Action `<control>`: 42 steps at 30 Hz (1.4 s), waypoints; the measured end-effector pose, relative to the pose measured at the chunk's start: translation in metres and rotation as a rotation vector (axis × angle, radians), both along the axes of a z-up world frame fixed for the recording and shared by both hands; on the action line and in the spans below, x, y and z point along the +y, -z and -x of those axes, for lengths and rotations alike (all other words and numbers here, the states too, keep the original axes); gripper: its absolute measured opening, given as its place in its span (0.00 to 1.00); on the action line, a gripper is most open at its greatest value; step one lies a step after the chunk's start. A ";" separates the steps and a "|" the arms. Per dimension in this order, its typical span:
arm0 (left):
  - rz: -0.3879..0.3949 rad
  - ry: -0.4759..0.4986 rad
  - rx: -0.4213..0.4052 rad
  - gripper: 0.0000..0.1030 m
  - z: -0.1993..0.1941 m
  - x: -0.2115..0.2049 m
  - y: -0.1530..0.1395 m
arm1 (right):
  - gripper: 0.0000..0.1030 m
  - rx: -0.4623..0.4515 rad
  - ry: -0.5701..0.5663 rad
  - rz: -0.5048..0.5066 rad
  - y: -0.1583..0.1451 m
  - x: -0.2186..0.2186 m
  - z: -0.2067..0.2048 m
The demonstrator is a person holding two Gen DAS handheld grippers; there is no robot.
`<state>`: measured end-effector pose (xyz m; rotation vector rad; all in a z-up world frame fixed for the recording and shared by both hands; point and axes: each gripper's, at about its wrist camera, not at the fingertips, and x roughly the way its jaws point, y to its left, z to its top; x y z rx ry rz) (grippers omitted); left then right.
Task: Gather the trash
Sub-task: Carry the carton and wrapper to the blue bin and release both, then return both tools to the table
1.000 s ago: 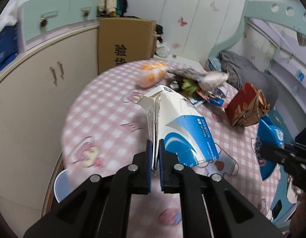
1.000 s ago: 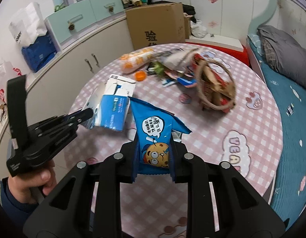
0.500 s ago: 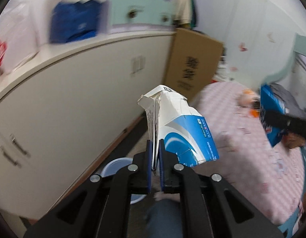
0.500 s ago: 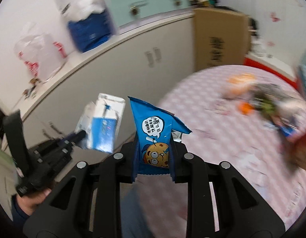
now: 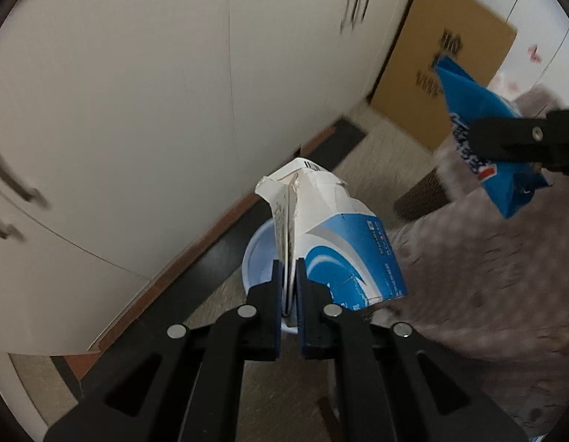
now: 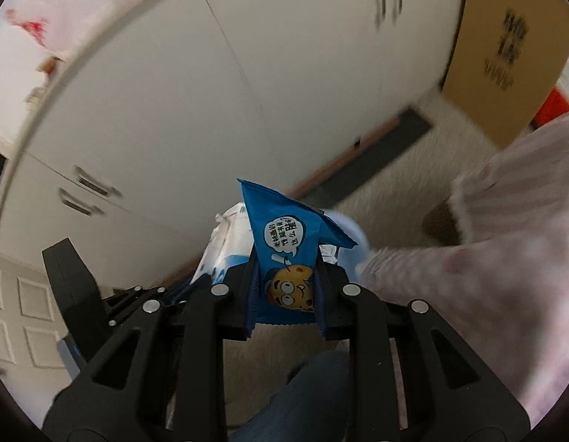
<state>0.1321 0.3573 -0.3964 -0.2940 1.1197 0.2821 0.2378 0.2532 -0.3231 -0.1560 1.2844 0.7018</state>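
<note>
**Both grippers carrying trash above the bin**

Nearest the left wrist camera, the left gripper (image 5: 288, 294) has its jaws pressed together on the flattened edge of a torn blue-and-white carton (image 5: 336, 243), which sticks up and out from the fingers. Just behind and below the carton sits a pale blue bin (image 5: 256, 261) on the beige floor — only part of its rim shows.

The right gripper (image 6: 284, 294) is clamped on a blue cookie wrapper (image 6: 284, 243) with a cartoon cookie face, held upright between the pads. In the left view that wrapper hangs up at the right, well apart from the carton.

To the right droops the pink checked tablecloth (image 6: 505, 258). Farther back stand the white cabinet doors (image 5: 137, 110) — blurred — and a brown cardboard box (image 5: 450, 55) leaning beside them.
</note>
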 end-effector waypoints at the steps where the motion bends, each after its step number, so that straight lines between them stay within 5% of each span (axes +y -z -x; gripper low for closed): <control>1: 0.016 0.003 0.025 0.06 -0.006 0.002 0.013 | 0.24 0.019 0.003 0.013 0.009 0.005 -0.003; 7: 0.070 0.020 0.106 0.07 -0.033 0.015 0.056 | 0.26 0.140 0.053 0.075 0.061 0.022 -0.026; 8: 0.079 0.019 0.115 0.08 -0.036 0.017 0.061 | 0.32 0.151 0.061 0.080 0.067 0.023 -0.029; 9: 0.088 0.020 0.121 0.09 -0.042 0.019 0.065 | 0.51 0.161 0.075 0.082 0.072 0.023 -0.032; 10: 0.101 0.027 0.128 0.19 -0.045 0.022 0.068 | 0.61 0.164 0.085 0.084 0.076 0.023 -0.034; 11: 0.110 0.026 0.129 0.41 -0.045 0.024 0.069 | 0.72 0.165 0.094 0.084 0.076 0.021 -0.035; 13: 0.087 0.005 0.122 0.69 -0.039 0.025 0.067 | 0.81 0.163 0.112 0.084 0.077 0.017 -0.036; 15: 0.059 -0.010 0.113 0.73 -0.036 0.025 0.064 | 0.93 0.144 0.127 0.090 0.075 0.012 -0.039; 20: 0.039 -0.061 0.101 0.74 -0.026 0.026 0.046 | 0.94 0.082 0.139 0.068 0.046 0.003 -0.033; 29: -0.053 -0.098 -0.059 0.80 -0.007 -0.001 -0.046 | 0.94 -0.078 0.138 -0.067 -0.044 -0.024 -0.014; 42: -0.168 -0.013 -0.274 0.82 0.024 -0.087 -0.180 | 0.94 -0.385 0.192 -0.294 -0.169 -0.161 0.047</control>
